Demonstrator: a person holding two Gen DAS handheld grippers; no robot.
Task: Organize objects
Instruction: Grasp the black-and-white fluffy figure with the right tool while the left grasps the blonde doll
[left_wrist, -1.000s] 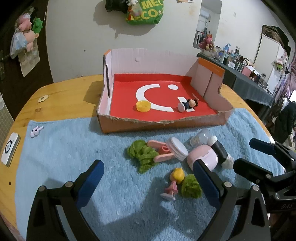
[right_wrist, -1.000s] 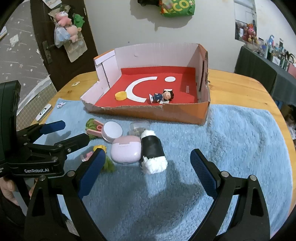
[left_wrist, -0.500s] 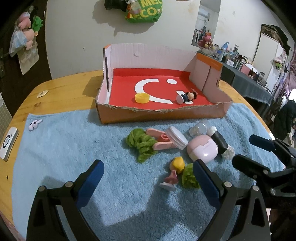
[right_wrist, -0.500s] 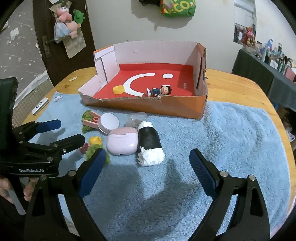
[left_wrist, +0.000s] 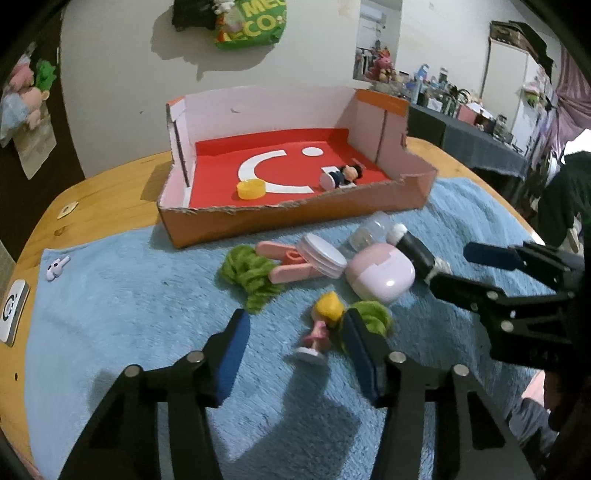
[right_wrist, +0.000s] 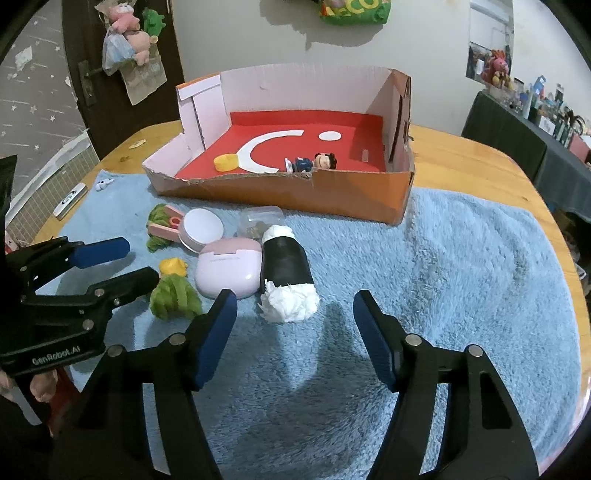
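I see a fluffy sky-blue towel (right_wrist: 461, 258) over a honey-coloured wooden surface (right_wrist: 480, 162). The cardboard box (right_wrist: 354, 199) is orange outside, pale pink on its inner walls, and its floor is bright red with a white crescent and a white dot. In it lie a yellow cap (right_wrist: 226, 161) and a small figure (right_wrist: 314, 162) with dark hair and a blue body. On the towel I pick out a lilac case (right_wrist: 229, 271), a black roll with white ends (right_wrist: 286, 273), a white round lid (right_wrist: 203, 229), a pink clip (left_wrist: 286, 264), green woolly tufts (left_wrist: 251, 273) and a yellow-haired doll in pink (left_wrist: 321, 328). Both claws are black with blue pads (right_wrist: 216, 336).
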